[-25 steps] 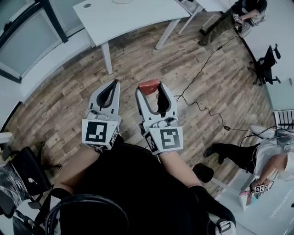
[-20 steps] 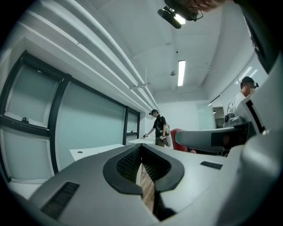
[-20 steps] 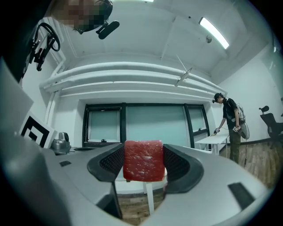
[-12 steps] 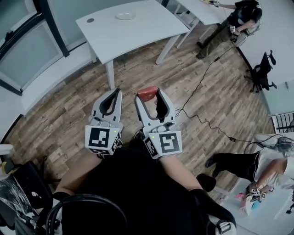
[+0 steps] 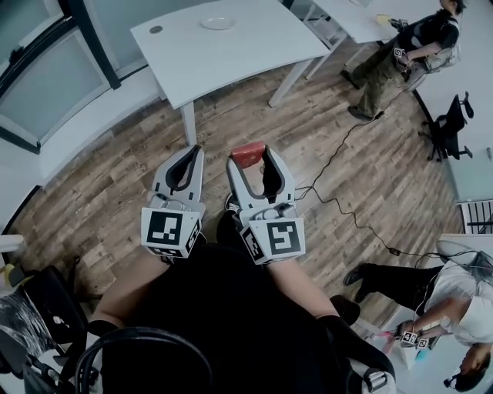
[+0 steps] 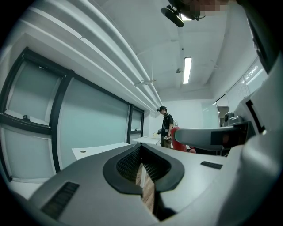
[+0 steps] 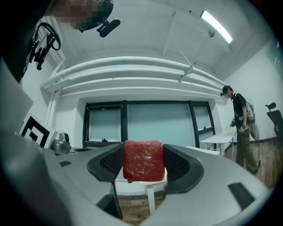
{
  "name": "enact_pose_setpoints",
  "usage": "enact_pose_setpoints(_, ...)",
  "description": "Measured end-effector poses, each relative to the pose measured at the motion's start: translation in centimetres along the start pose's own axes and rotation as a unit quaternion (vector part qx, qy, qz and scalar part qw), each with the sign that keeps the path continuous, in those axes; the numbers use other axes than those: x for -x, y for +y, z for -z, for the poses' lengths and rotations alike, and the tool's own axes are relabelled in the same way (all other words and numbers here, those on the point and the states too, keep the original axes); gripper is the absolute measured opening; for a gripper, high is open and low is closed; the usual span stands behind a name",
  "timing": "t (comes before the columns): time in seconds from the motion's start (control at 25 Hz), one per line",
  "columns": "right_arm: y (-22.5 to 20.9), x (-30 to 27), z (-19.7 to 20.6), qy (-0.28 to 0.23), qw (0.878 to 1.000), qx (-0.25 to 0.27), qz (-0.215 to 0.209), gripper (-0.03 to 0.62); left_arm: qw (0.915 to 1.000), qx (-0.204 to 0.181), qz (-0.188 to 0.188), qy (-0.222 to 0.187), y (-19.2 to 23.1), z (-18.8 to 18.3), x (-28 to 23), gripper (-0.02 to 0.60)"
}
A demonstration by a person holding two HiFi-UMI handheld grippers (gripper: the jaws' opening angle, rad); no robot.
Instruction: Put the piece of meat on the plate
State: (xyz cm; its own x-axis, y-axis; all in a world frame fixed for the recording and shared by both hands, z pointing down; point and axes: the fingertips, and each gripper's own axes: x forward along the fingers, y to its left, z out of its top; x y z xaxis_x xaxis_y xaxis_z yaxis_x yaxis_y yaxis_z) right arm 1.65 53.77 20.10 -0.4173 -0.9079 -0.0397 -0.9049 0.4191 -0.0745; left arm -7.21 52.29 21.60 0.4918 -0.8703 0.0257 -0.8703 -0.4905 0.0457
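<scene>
A red block of meat [image 5: 249, 155] [image 7: 143, 160] sits clamped between the jaws of my right gripper [image 5: 251, 159] [image 7: 143, 164], held over the wooden floor in front of the person. To its left, my left gripper [image 5: 192, 152] [image 6: 142, 170] is shut with nothing in it. A small white plate [image 5: 217, 24] lies near the far edge of a white table [image 5: 254, 54] ahead. In the left gripper view the meat [image 6: 177, 140] shows at the right, in the other gripper's tips.
Wooden floor [image 5: 139, 169] lies between me and the table. A black cable [image 5: 339, 146] runs across the floor at right. One person [image 5: 400, 54] stands at the far right by another table; another [image 5: 431, 292] is at lower right. An office chair [image 5: 447, 123] stands at the right.
The view has moved forward toward the table, which now shows more fully with the plate on it. Both grippers keep their pose, the meat still held. The person at far right has stood up.
</scene>
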Motion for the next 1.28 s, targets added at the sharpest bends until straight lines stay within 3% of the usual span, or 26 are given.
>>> enact_pose_setpoints(0.48, -8.9, -8.2, 0.6, 0.011, 1.000, -0.013, -0.015, 0.278, 0.9999, -0.002, -0.002, 0.014, 0.9, 0.6, -12.2, 0.003)
enact_pose_setpoints(0.88, -16.2, -14.0, 0.1, 0.013, 0.998, -0.022, -0.055, 0.278, 0.9996, -0.006, -0.022, 0.016, 0.2, 0.2, -22.1, 0.003)
enact_pose_setpoints(1.28, -20.9, -16.8, 0.1, 0.012, 0.997, -0.024, -0.079, 0.278, 0.9979, -0.012, -0.061, 0.018, 0.4, 0.1, -27.0, 0.003)
